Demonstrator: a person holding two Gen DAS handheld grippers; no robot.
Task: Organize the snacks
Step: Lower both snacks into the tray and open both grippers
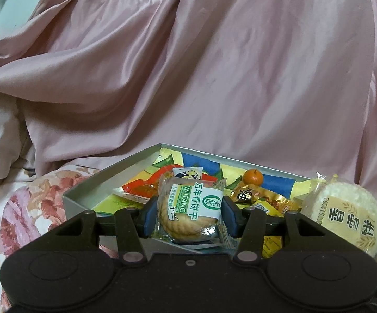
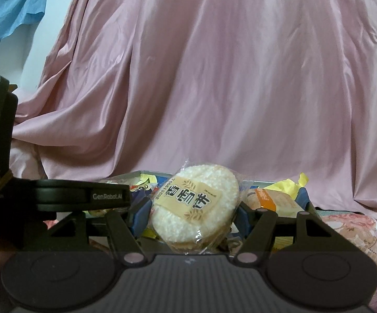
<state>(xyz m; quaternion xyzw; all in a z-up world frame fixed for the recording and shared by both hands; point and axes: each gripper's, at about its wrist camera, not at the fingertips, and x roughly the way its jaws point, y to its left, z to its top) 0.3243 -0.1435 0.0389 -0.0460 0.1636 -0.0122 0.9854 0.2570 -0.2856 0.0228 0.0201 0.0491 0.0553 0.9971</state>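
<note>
Several snacks already in box [image 1: 84, 186]. Left claw [image 1: 189, 215] clamps biscuit pack [image 1: 192, 208]; right claw [image 2: 192, 215] clamps rice cake [image 2: 196, 203]. Both above box, unplaced.

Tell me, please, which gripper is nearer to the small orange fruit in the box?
Left. The left gripper, shut on a biscuit packet, is just in front of the orange fruit. The right gripper, holding the rice cracker, sits further off to its right side.
</note>
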